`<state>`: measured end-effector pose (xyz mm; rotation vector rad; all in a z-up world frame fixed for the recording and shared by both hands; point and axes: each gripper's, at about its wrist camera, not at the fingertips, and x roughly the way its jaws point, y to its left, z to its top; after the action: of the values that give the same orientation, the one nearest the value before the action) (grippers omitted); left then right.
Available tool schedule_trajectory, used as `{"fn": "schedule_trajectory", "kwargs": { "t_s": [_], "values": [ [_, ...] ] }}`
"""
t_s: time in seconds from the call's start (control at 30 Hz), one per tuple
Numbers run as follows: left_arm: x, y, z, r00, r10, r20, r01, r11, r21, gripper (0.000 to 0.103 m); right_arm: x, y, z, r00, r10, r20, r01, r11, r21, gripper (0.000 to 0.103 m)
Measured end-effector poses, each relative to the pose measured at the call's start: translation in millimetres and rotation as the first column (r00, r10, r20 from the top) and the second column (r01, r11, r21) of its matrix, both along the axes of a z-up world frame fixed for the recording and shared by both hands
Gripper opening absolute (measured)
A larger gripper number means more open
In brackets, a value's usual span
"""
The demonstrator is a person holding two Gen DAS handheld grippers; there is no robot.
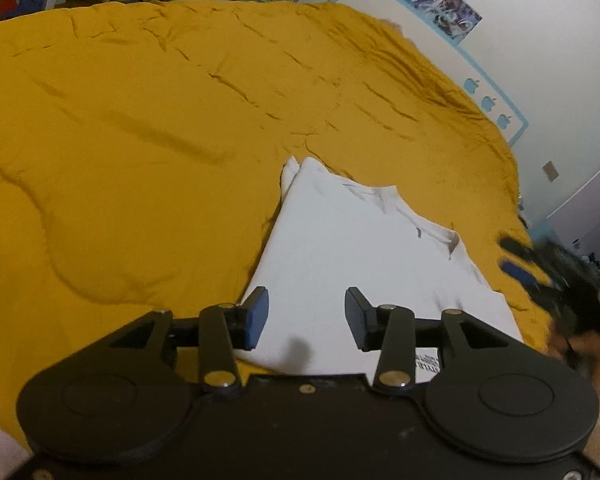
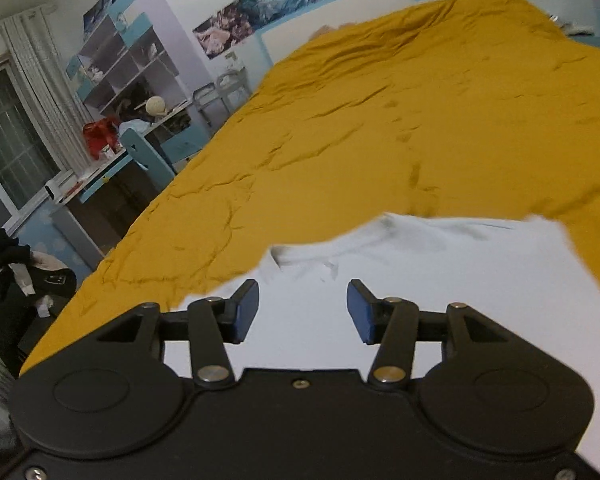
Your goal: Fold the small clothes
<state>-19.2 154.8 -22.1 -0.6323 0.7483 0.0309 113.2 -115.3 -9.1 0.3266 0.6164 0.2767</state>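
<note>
Left gripper [image 1: 306, 318] nearest the lens, black linkage and round hubs filling the lower frame, jaws apart with nothing between the blue pads [image 1: 258, 320]. Hung over the near end of a white shirt [image 1: 360, 264], not touching it. Shirt lay folded flat on a mustard bedspread [image 1: 140, 120], long and narrow from this side, collar opening toward the far right edge, a patch of black print just showing at the near edge under the right finger link. Right gripper [image 1: 518, 258] seen blurred at the right margin beyond the shirt's edge, fingers apart, part of a hand behind it too smeared to read. Farther out, creased bedspread, then a white headboard [image 1: 440, 60] with blue trim and small blue apple stickers, and posters [image 1: 448, 4] on the wall above. From the right wrist view, right gripper [image 2: 302, 310] likewise spread, pads [image 2: 360, 316] clear of cloth, nothing held, poised above the shirt [image 2: 420, 300]. Shirt spread across the lower right of that view, collar just ahead of the left fingertip, edges softened by blur. Bedspread [image 2: 380, 120] ran away behind it to the headboard. Off the bed's left side, a desk [image 2: 112, 168] with a red bag, a blue chair, wall shelves [image 2: 120, 60], a curtained window, and dark clothes heaped at the lower left.
</note>
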Motion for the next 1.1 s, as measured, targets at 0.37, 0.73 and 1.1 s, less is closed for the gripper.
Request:
{"fn": "schedule_trajectory", "kwargs": {
  "t_s": [0.37,0.73,1.1],
  "values": [
    [19.1,-3.8,-17.3,0.995,-0.048,-0.084,0.048,0.999,-0.006,0.053,108.1,54.3,-54.3,0.984,-0.076,-0.161,0.049,0.985,-0.166,0.051],
    [24.3,-10.3,-13.4,0.991,-0.083,-0.101,0.087,0.996,0.035,0.055,82.1,42.3,-66.1,0.98,-0.083,-0.183,0.05,0.983,-0.175,0.065],
    [26.9,-22.0,-13.3,0.987,-0.102,-0.122,0.116,0.988,0.107,0.058,-3.5,36.1,-52.0,0.97,-0.07,-0.232,0.021,0.978,-0.207,0.065]
  ]
}}
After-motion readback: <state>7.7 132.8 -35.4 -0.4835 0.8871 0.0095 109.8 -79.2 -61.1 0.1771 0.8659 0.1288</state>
